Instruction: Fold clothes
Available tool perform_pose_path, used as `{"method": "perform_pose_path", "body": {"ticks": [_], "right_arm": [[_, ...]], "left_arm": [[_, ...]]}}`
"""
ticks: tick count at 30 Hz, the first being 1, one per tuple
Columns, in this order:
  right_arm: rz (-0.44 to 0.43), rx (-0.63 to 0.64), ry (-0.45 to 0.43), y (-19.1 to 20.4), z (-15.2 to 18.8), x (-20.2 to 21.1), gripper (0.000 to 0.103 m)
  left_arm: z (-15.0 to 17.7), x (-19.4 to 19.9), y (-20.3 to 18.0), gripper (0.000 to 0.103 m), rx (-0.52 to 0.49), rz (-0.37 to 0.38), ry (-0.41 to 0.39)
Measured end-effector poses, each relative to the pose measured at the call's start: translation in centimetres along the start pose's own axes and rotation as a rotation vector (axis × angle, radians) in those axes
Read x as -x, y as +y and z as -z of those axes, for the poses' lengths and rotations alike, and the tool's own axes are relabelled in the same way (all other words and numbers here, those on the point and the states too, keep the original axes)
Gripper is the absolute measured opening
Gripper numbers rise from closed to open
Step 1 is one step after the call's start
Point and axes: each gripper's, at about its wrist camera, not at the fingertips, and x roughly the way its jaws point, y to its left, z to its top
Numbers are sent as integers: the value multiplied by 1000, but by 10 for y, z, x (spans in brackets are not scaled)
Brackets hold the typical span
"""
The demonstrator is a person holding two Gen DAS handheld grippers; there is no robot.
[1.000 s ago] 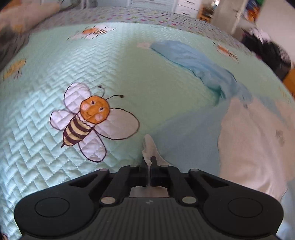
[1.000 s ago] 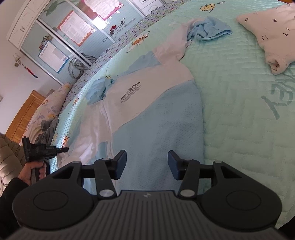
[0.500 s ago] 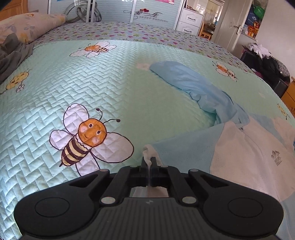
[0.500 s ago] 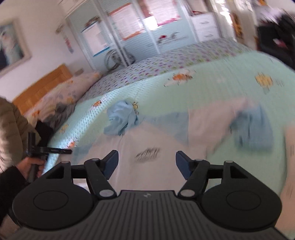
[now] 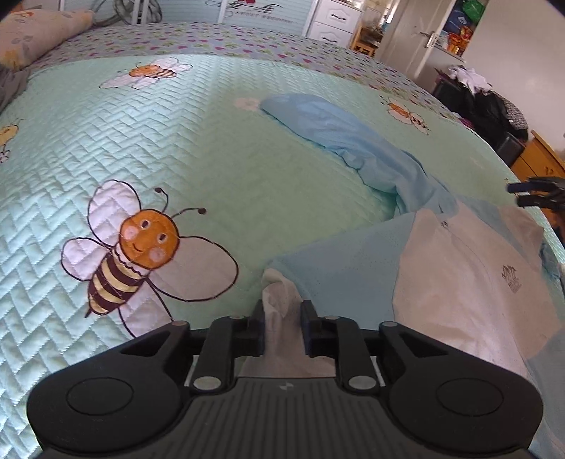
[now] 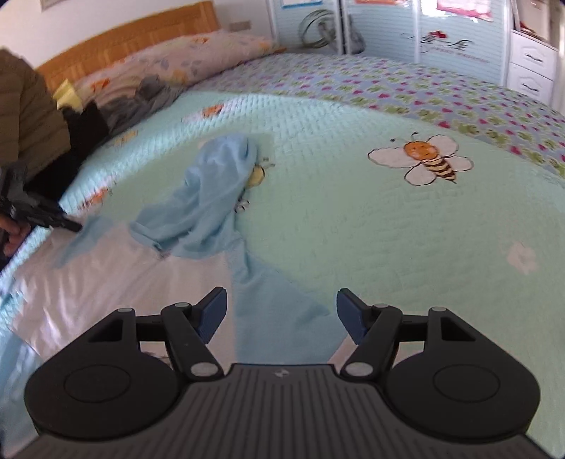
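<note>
Item: a light-blue and white long-sleeved top of thin knit fabric [image 5: 469,282], laid face-up on the near right part of a mint-green quilted bedspread printed with cartoon bees [image 5: 148,148]; a small grey chest print shows on the white panel. One blue sleeve [image 5: 346,137] trails away toward the far side, rumpled and twisted. Left gripper [image 5: 281,316]: black, two-fingered, at the near left edge of the garment, jaws opening, a white corner of the fabric standing between them with the pads apparently no longer pressing it. Right gripper [image 6: 279,312]: blue-padded jaws spread wide, nothing between them, poised over the blue shoulder area near the rumpled sleeve [image 6: 208,197]; this view is somewhat blurred. Surroundings: a floral pillow [image 6: 183,56] against a wooden headboard [image 6: 123,46] at the far left, white drawers [image 5: 332,19] and a door beyond the bed, dark clothing piled at the far right. A person's brown padded sleeve [image 6: 31,116] shows at the left edge of the right view. Handling note, as a judgement: the step appears to be letting the near corner settle flat while the other hand goes for the sleeve. Release fully before lifting away so the corner does not drag; take the sleeve near its cuff, untwist it, and lay it straight across the body before any fold.
</note>
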Motion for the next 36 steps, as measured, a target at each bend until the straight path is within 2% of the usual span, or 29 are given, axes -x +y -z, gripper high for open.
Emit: {"method": "perform_pose_path", "body": {"ticks": [5, 7, 9, 11, 12, 13, 14, 15, 20, 23, 26, 28, 29, 31, 32, 33, 34, 35, 36], "right_arm": [[-75, 55, 84, -22, 2, -36, 68], [-130, 81, 125, -22, 7, -47, 60], [-167, 152, 148, -13, 11, -55, 57], [-159, 213, 140, -5, 13, -60, 51], [-155, 218, 137, -3, 11, -61, 39], [-161, 213, 135, -2, 9, -61, 20], [-174, 207, 140, -1, 8, -61, 13], [-176, 209, 146, 0, 7, -60, 10], [-157, 250, 154, 8, 6, -60, 8], [-155, 200, 142, 4, 4, -65, 10], [-171, 153, 118, 1, 2, -71, 21], [-193, 134, 102, 1, 1, -75, 35], [-200, 128, 97, 2, 0, -76, 37], [-191, 170, 97, 9, 0, -78, 35], [-186, 192, 102, 12, 0, -77, 29], [-191, 191, 114, 13, -1, -77, 4], [-196, 174, 123, 12, -2, -78, 2], [-190, 166, 123, 13, -2, -77, 2], [-177, 171, 118, 16, -1, -76, 2]], "left_arm": [[5, -5, 3, 45, 0, 68, -14], [7, -7, 2, 56, -4, 97, -20], [9, -9, -1, 70, -14, 123, -26], [9, -10, -5, 75, -35, 124, -27], [9, -11, -7, 77, -48, 122, -24], [8, -11, -8, 78, -54, 124, -22], [8, -11, -9, 80, -55, 130, -20], [8, -11, -8, 82, -51, 136, -19], [5, -12, -3, 86, -29, 167, -10], [2, -15, -2, 92, -10, 184, -5], [-2, -21, -5, 101, -3, 193, -6], [-5, -25, -8, 102, -1, 196, -8], [-6, -27, -9, 100, -1, 195, -10], [-7, -28, -12, 88, -18, 168, -18], [-6, -27, -13, 73, -29, 146, -18], [-6, -26, -12, 52, -33, 127, -17], [-5, -24, -9, 37, -21, 120, -13], [-5, -22, -6, 4, -7, 116, -10], [-3, -21, -4, 5, 2, 117, -9]]}}
